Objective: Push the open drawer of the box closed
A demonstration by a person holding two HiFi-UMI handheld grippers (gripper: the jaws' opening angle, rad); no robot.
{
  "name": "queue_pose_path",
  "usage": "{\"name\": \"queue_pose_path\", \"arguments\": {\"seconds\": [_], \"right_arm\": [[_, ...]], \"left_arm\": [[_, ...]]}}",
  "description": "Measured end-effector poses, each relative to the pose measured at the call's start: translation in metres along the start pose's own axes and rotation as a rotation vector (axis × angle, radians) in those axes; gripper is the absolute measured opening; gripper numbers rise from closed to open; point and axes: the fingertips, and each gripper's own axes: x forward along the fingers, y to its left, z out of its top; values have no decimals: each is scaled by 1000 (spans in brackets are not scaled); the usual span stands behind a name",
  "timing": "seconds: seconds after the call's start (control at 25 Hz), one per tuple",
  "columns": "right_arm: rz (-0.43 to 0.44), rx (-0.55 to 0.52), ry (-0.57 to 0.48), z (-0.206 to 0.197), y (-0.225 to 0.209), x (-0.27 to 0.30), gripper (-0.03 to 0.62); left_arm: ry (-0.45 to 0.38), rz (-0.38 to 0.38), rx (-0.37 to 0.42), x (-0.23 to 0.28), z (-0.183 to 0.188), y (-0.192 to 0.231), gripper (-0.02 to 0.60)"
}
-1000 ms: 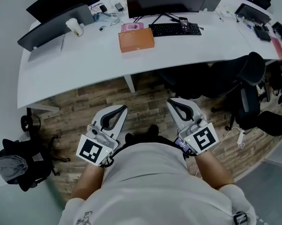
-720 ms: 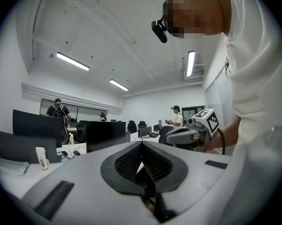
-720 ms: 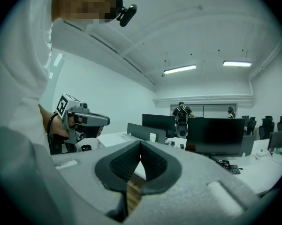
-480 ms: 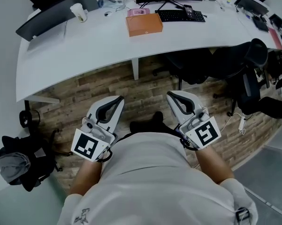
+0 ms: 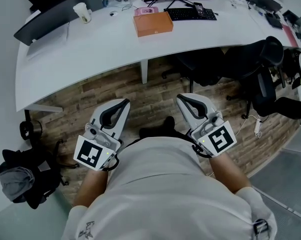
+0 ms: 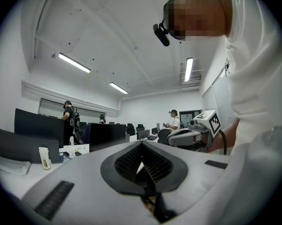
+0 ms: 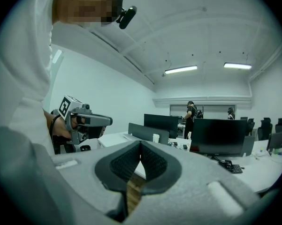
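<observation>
On far desk – flat orange box w/ pink part behind

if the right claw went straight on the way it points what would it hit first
Probably the front edge of the white desk; nothing stands between, though the right claw could pass under.

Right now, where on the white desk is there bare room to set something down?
The white curved desk is bare along its near edge, and widest between the white paper cup and the flat orange box. It is crowded along the back, around the black keyboard, and at the right end.
</observation>
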Motion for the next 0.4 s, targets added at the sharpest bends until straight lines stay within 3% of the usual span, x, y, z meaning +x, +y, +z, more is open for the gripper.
{"name": "queue_pose_path", "arguments": {"seconds": [0.4], "right_arm": [[2, -9, 3, 3, -11, 1, 3]], "left_arm": [[0, -14, -5, 14, 2, 0, -2]]}}
